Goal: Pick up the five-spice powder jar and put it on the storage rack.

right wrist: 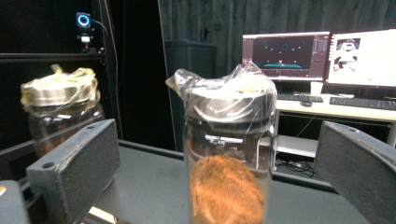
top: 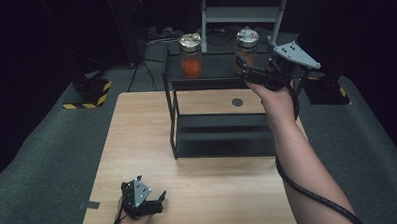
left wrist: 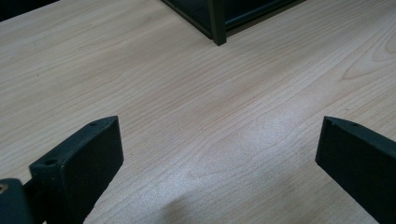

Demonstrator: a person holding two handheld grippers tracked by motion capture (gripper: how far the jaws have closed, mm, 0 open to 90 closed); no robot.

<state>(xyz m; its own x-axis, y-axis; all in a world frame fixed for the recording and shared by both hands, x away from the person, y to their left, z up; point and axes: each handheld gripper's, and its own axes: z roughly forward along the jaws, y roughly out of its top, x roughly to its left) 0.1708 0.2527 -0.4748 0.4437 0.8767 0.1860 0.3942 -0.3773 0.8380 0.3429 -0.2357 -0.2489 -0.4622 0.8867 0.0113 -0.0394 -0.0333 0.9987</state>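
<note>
Two glass jars with orange contents and wrapped metal lids stand on the top of a black two-tier shelf. My right gripper is at the right jar, held up at shelf-top height. In the right gripper view that jar stands between the wide-apart jaws, with a gap on each side, so my right gripper is open. The left jar stands apart. My left gripper rests near the table's front left edge, open over bare wood.
The shelf stands on a light wooden table with a dark round mark behind it. A metal frame rises behind the shelf. Lit monitors and a keyboard lie beyond the jars. A striped base sits on the floor.
</note>
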